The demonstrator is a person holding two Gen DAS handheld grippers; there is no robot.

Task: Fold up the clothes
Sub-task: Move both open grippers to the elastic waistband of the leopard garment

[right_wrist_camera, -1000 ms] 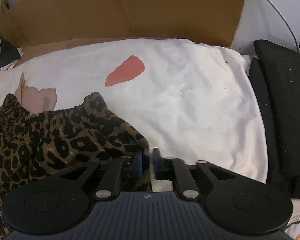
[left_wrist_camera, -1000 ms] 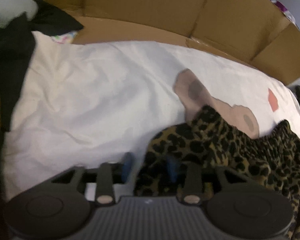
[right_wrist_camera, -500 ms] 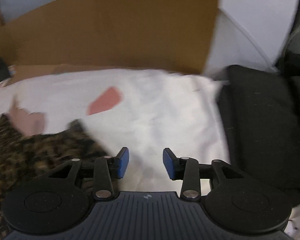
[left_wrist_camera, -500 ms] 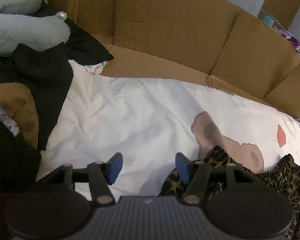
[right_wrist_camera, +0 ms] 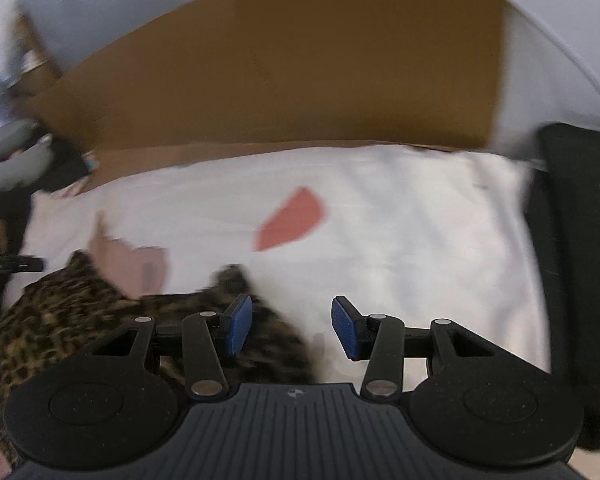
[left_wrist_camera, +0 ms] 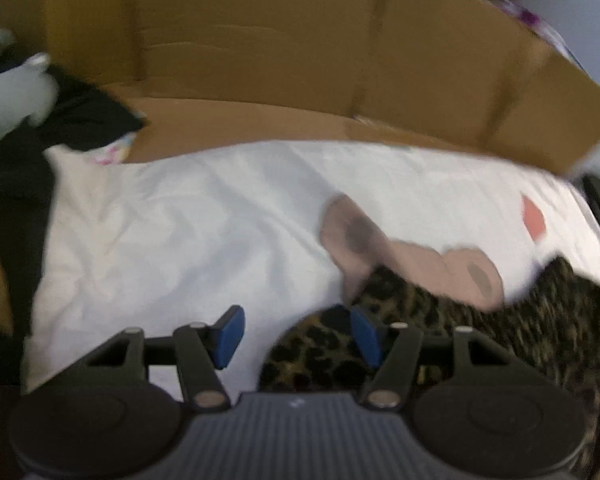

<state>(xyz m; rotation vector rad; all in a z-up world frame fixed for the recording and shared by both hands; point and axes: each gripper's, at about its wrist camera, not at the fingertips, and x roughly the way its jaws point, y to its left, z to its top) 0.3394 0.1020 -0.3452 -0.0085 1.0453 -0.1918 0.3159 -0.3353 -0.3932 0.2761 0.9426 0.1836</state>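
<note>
L tool point(left_wrist_camera: 296, 332): pads apart, nothing gripped, above leopard cloth point(left_wrist_camera: 480, 320) edge | R tool point(right_wrist_camera: 292, 326): apart, empty | cloth lies on white sheet point(right_wrist_camera: 400, 240) | cardboard point(right_wrist_camera: 300, 72) behind

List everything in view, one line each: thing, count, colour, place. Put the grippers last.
leopard garment: one, tan with black spots, crumpled on the near part of the sheet
sheet: one, white with pink and red printed shapes, spread under the garment
cardboard: one folded-out piece, brown, standing behind the sheet
black clothes: a pile, count unclear, at the sheet's far left corner
grey soft thing: one, pale grey, on that pile; too blurred to name
black pad: one, black, along the sheet's right edge
left gripper: one, black with blue pads, open over the garment's left end, holding nothing
right gripper: one, black with blue pads, open over the garment's right end, holding nothing
</note>
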